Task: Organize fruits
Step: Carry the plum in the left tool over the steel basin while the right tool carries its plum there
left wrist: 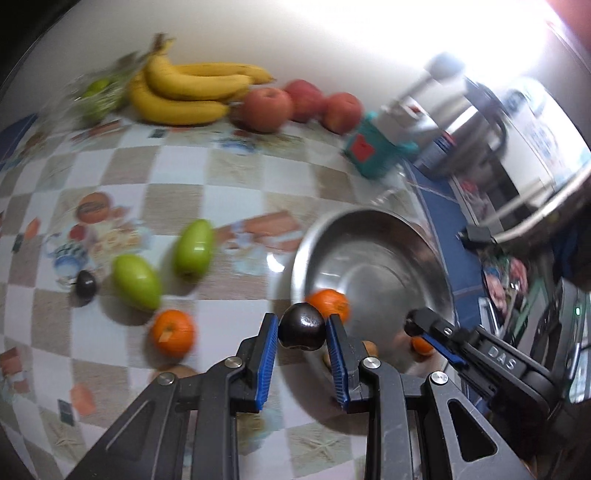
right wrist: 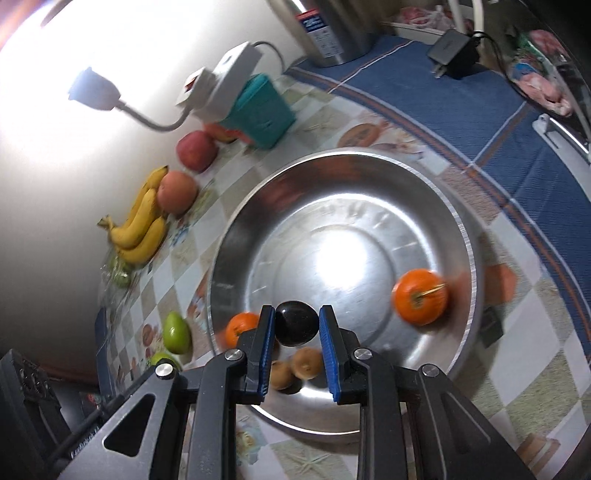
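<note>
My left gripper (left wrist: 302, 318) is shut on a dark plum (left wrist: 302, 330) and hangs at the near rim of the steel bowl (left wrist: 373, 221). My right gripper (right wrist: 297, 311) is shut on a second dark plum (right wrist: 296, 328) above the bowl (right wrist: 463, 236). Inside the bowl lie two oranges (right wrist: 420, 296) (right wrist: 242, 328) and two kiwis (right wrist: 303, 363). On the checked cloth to the left lie an orange (left wrist: 173, 332), two green mangoes (left wrist: 136, 282) (left wrist: 194, 252) and another dark plum (left wrist: 86, 283).
Bananas (left wrist: 192, 92), red apples (left wrist: 267, 109) and a bag of green fruit (left wrist: 99, 96) line the wall. A teal box (right wrist: 258, 114), a white lamp (right wrist: 96, 88), a steel kettle (right wrist: 332, 33) and a black adapter (right wrist: 456, 51) stand beyond the bowl.
</note>
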Tool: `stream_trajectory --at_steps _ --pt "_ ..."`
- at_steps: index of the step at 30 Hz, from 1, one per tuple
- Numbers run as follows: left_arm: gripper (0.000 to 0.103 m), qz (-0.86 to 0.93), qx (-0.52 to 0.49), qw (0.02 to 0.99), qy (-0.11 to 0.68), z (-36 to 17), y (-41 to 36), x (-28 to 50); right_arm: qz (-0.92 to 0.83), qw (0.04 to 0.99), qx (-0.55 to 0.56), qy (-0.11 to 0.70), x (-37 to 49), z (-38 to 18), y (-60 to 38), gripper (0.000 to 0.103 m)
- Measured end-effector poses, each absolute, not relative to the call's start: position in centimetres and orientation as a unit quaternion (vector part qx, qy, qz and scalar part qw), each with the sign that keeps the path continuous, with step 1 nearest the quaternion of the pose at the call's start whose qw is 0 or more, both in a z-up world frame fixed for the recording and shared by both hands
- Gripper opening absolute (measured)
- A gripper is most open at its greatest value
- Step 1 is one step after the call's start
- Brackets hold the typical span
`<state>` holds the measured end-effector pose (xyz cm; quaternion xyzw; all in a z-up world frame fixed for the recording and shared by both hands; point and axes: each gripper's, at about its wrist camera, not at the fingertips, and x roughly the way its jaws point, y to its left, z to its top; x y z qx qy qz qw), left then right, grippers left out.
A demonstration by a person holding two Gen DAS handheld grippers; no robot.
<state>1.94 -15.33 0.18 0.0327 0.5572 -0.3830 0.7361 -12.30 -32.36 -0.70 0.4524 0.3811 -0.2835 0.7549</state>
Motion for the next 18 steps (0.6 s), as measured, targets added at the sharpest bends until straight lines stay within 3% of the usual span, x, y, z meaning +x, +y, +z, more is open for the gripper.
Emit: stream_trajectory --at_steps 18 --pt "0.029 -0.4 0.047 0.761 0.508 -0.7 -20.8 2.9 -0.302 0.775 0.414 0.37 -11.4 -1.2 -33.2 0.025"
